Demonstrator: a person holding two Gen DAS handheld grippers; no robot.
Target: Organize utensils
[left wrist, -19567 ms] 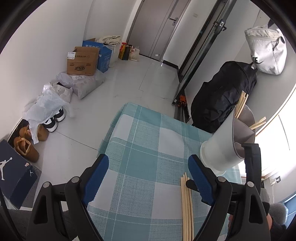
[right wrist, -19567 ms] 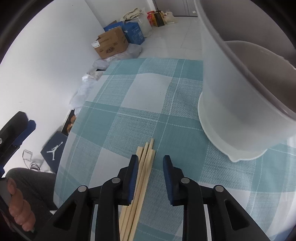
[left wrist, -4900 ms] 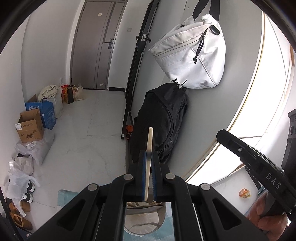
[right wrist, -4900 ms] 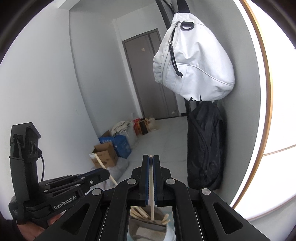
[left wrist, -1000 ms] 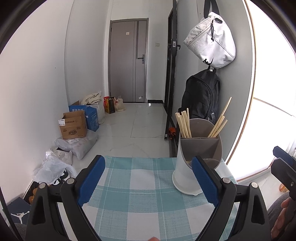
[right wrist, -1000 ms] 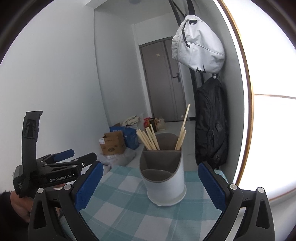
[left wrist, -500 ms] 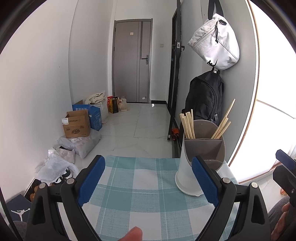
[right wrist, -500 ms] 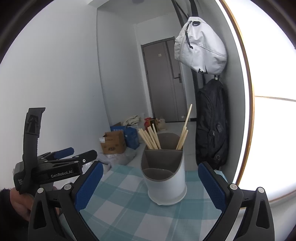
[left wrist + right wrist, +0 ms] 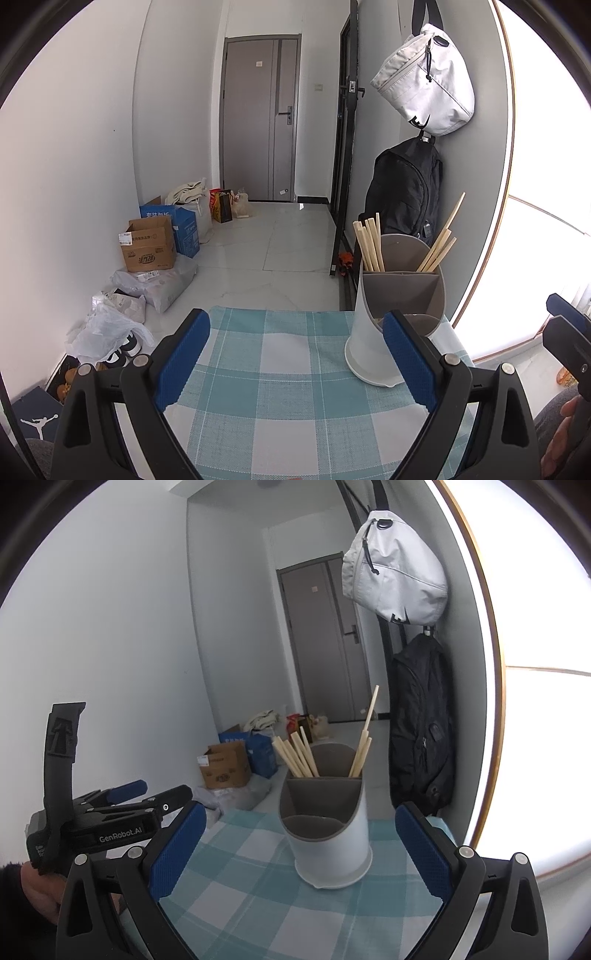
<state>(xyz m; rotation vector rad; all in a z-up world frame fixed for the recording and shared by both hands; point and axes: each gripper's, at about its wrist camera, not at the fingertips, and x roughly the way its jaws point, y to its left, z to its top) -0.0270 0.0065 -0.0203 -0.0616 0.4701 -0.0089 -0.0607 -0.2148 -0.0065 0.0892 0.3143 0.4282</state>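
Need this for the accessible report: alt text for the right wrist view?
A white utensil holder with chopsticks standing in its rear compartments sits on a teal checked tablecloth, framed by the open, empty right gripper. The left gripper, hand-held, is at the left; two bags hang on the wall behind.

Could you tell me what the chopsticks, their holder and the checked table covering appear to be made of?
Chopsticks: pale, matte tan sticks, likely bamboo or wood. Holder: probably plastic, smooth white shell with grey inner dividers and a moulded base lip. Table covering: woven fabric, with visible weave in its teal-and-white checks.
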